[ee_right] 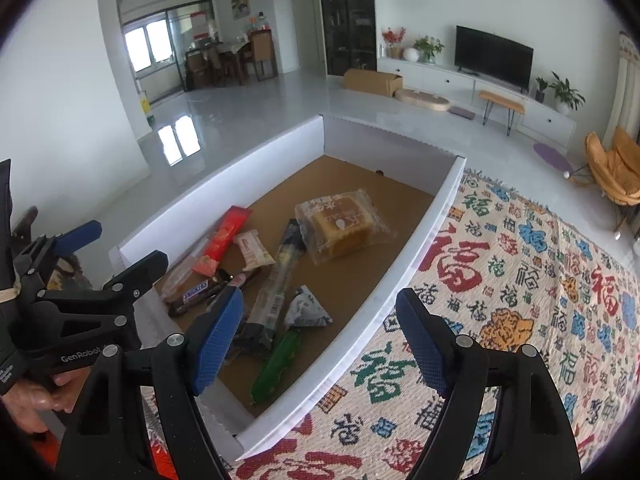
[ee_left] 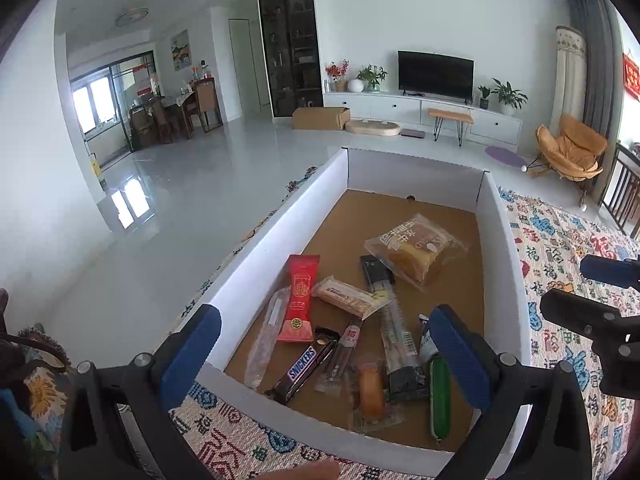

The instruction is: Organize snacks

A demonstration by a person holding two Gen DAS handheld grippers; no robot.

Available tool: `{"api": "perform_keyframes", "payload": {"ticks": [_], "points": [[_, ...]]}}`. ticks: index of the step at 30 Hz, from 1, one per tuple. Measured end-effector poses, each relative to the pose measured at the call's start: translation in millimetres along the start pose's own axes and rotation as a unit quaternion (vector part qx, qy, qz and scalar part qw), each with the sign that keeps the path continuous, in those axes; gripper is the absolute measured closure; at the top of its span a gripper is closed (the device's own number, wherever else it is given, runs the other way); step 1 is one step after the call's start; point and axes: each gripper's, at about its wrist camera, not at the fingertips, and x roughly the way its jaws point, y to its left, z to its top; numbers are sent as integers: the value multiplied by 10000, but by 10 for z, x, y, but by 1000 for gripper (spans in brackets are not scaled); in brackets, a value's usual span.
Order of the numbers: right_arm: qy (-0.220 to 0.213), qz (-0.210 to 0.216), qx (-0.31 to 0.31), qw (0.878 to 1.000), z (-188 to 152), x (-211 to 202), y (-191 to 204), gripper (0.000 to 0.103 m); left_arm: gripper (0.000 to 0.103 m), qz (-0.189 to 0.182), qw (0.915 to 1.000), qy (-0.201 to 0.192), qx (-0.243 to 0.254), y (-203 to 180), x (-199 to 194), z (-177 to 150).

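Both grippers empty, fingers apart: left gripper point(ee_left: 326, 350) hovers over lower box point(ee_left: 276, 216) end above the snack pile, Snickers bar point(ee_left: 304, 368) long axis diagonal just below-left; right gripper point(ee_right: 320, 340) straddles the box's right wall, farther off.

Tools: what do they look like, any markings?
Both tools, left and right, have black angular frames, silver pivot screws and blue cross-hatched pads. White "GenRobot" lettering runs along the left tool's body in the right wrist view. No cables visible.
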Motion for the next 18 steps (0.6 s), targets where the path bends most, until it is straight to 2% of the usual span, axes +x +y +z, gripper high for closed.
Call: {"api": "perform_keyframes", "payload": {"ticks": [4,8,12,14,18], "points": [[95,30,12,9999,17,42,43,21,0,16,10000,9,54,-6,-4,-1],[177,16,19,9998,36,54,93,21,0,-228,9994,219,-148,53,-4,29],[369,22,177,9992,66,66,116,21,0,-499,9964,597,-350,128,36,76],[514,16,250,9984,90,83,118,21,0,-503,9953,735,-374,157,42,101],[612,-37,248,9978,134,89,161,21,0,-404,9964,685,-286,171,-3,133]]}}
